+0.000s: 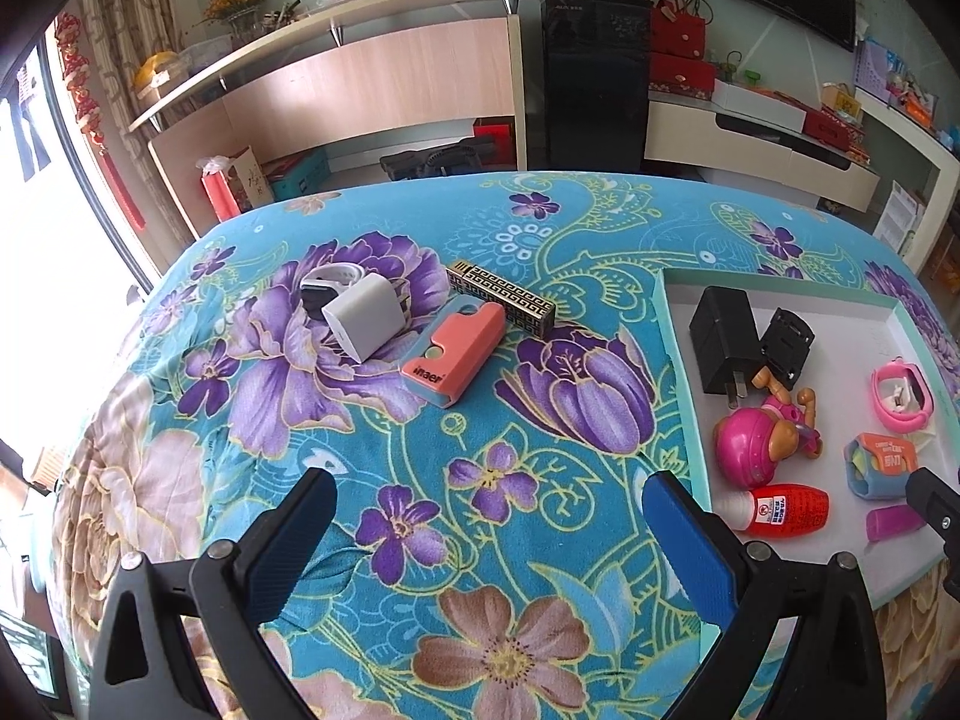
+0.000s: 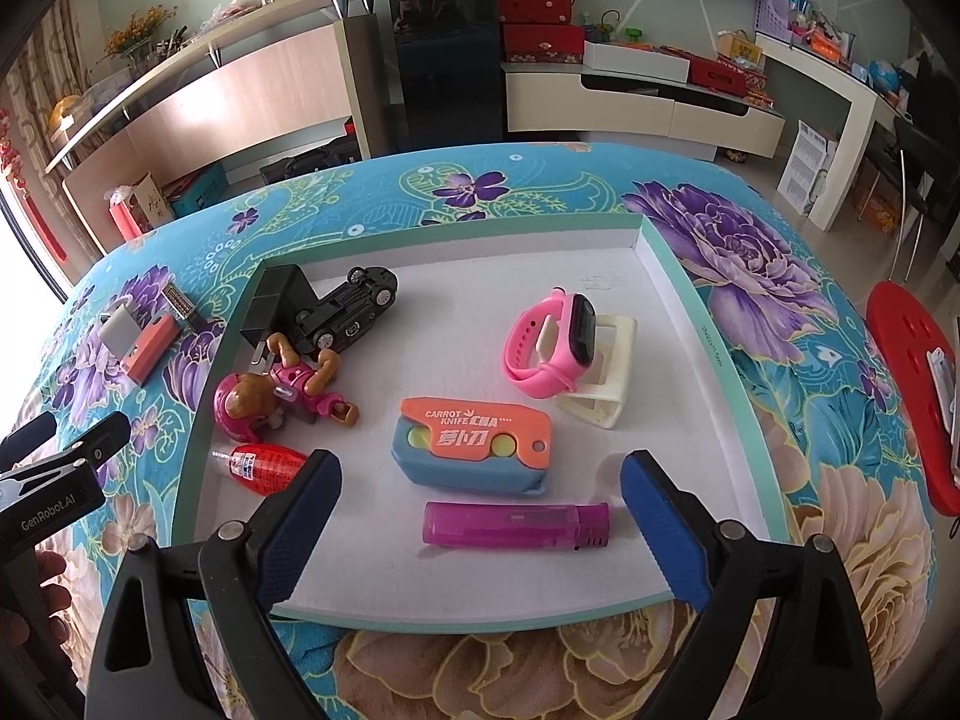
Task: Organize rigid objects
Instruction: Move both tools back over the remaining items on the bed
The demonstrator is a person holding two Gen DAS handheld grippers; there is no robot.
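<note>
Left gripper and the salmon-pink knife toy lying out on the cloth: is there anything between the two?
Nothing visible. The left gripper stands open over bare floral tablecloth, and that stretch runs clear up to the salmon-pink knife toy. The white charger and the patterned box lie beside and behind the toy, not in front.

light: daylight from blown-out window (image 1: 36, 300) at left | shadows: soft | edges — fisheye-bent, dark corners
</note>
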